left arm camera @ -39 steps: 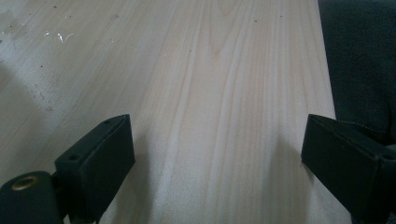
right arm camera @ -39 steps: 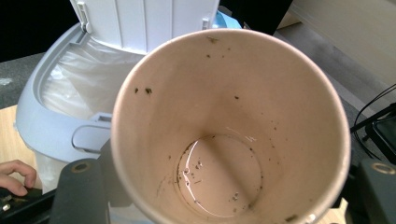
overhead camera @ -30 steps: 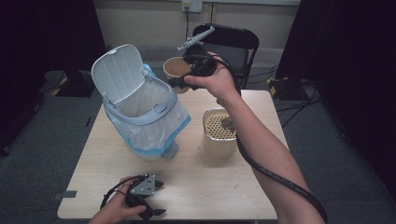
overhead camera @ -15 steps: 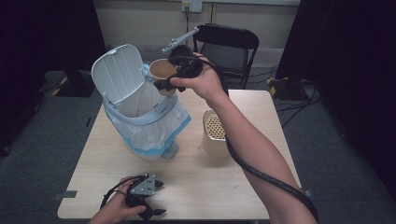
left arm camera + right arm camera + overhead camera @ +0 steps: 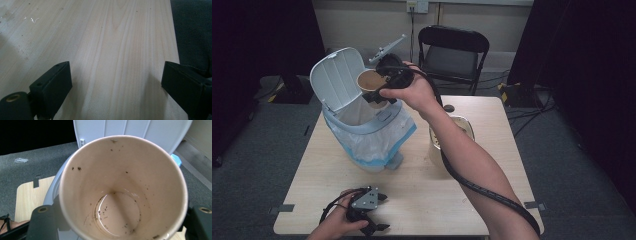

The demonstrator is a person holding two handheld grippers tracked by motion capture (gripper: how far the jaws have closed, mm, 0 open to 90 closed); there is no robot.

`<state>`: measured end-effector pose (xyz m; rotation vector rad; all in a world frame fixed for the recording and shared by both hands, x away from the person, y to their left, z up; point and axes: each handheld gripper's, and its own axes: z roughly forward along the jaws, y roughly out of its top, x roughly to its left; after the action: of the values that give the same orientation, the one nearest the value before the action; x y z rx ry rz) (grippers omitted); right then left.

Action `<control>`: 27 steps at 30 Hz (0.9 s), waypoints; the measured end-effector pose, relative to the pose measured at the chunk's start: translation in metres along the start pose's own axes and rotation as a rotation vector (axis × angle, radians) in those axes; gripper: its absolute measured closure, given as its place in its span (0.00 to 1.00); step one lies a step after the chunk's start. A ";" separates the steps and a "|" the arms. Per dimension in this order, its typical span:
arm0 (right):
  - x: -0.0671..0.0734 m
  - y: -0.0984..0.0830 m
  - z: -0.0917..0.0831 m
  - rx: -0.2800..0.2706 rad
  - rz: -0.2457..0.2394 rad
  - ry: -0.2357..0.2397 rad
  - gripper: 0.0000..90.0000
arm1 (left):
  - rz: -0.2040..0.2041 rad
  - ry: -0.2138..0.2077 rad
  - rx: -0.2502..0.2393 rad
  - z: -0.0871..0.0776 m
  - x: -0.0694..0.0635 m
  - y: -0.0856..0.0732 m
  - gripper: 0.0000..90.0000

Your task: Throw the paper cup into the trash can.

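The lined bin (image 5: pixel 362 132) stood open below and just ahead of my right gripper (image 5: pixel 379 92), which clenched the paper cup (image 5: pixel 371 81) tipped on its side — mouth away from the bin; my left gripper (image 5: pixel 367 215) rested released, well apart

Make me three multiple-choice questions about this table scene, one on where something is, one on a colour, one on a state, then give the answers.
1. Where is the paper cup?
A. held up over the open bin
B. standing on the table
C. on the chair

2. What colour is the bin's raised lid?
A. red
B. white
C. black

3. How do the left tongs stand?
A. shut on the cup
B. shut on a spoon
C. open, nothing between the jaws

Answers: 1 A, the right tongs grip the cup above the bin's bag. 2 B, the lid looks white in the high view. 3 C, the left gripper view shows bare table between wide jaws.
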<state>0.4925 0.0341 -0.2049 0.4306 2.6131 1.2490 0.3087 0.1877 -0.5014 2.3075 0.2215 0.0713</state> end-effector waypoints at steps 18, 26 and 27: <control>0.004 0.000 0.036 0.007 -0.004 0.032 0.31 | -0.001 0.000 0.001 0.000 0.000 0.000 0.10; 0.004 -0.002 0.057 0.020 0.004 0.047 0.30 | -0.004 -0.004 0.005 0.000 0.000 0.000 0.10; 0.003 -0.003 0.059 0.021 0.004 0.050 0.30 | -0.004 -0.004 0.005 0.000 0.000 0.000 0.10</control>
<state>0.5073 0.0760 -0.2440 0.4140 2.6699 1.2507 0.3085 0.1875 -0.5010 2.3115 0.2247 0.0637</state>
